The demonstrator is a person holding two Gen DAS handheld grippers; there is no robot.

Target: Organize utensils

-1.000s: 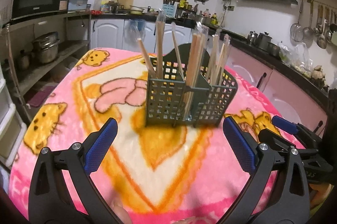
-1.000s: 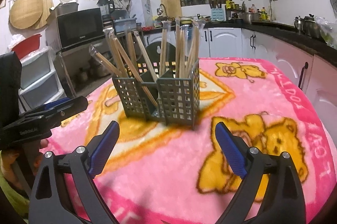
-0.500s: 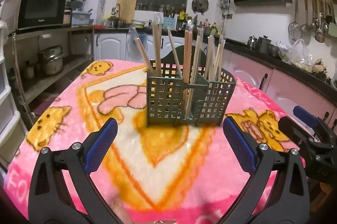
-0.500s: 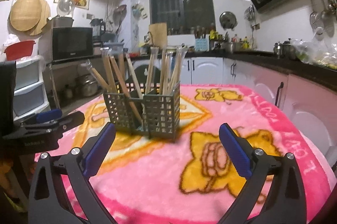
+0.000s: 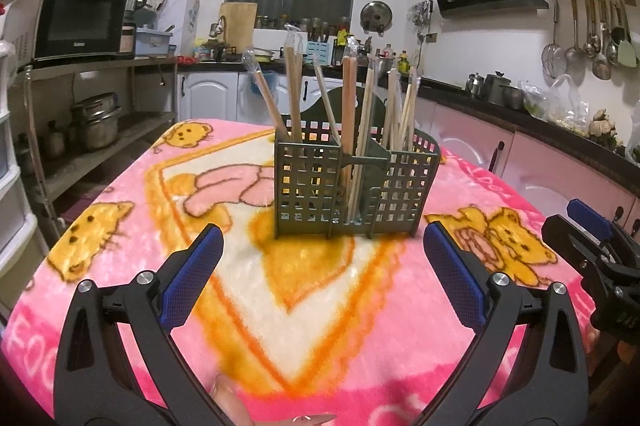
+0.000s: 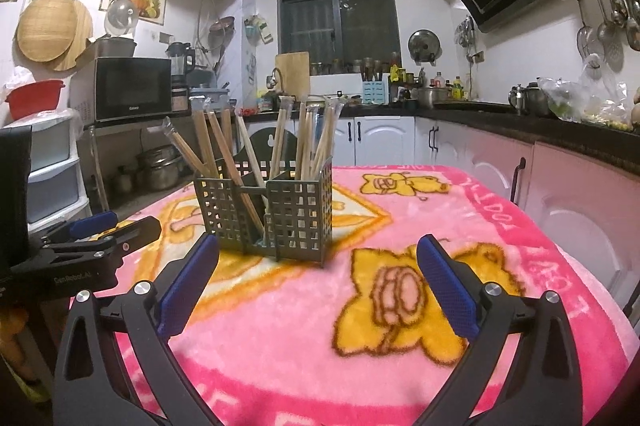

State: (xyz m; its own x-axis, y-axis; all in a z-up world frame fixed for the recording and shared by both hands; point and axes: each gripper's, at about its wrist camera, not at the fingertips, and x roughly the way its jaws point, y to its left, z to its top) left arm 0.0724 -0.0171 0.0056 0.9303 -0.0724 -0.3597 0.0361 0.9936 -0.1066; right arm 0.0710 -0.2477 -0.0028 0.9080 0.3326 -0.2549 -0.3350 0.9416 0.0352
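Both grippers hover low, angled slightly downward. The left gripper (image 5: 322,278) stands with its blue-padded jaws spread wide and nothing between them. The right gripper (image 6: 318,282) is likewise gaping and empty. A fingertip (image 5: 232,400) shows under the left one.

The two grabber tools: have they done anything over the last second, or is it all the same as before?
Both backed off a little from the utensil caddy and tipped up, so more wall and ceiling shows. The right gripper spread slightly wider; the left gripper stayed open. Neither took hold of anything. The caddy, its wrapped chopsticks and the pink blanket stayed put.
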